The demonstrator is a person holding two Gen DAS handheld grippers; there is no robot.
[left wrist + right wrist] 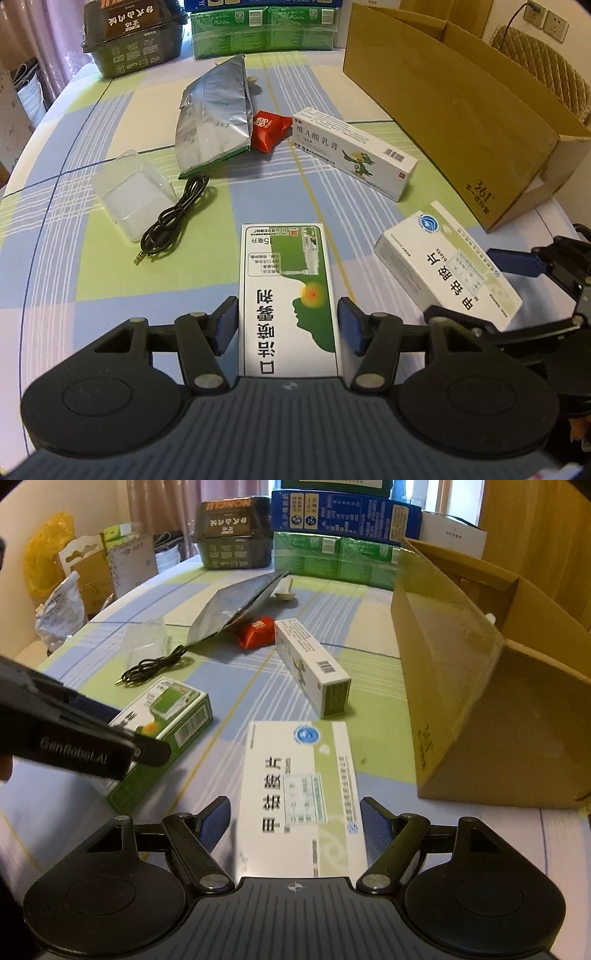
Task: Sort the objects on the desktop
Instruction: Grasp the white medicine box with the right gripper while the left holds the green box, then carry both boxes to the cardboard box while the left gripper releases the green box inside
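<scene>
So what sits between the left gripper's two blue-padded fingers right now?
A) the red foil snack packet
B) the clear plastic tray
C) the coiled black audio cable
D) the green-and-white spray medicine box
D: the green-and-white spray medicine box lies between the left gripper's blue pads, the jaws open around it.

The left gripper (287, 325) is straddling a white-and-green rectangular cardboard spray box (286, 284), blue pads just beside its long sides, contact not discernible. At three o'clock, the right gripper (491, 291) is flanking a white-and-pale-green tablet carton (443, 264). At ten o'clock, a coiled black audio cable (173, 218) is lying beside a clear plastic tray (133, 192). At one o'clock, a brown cardboard box (461, 122) is standing open.
</scene>
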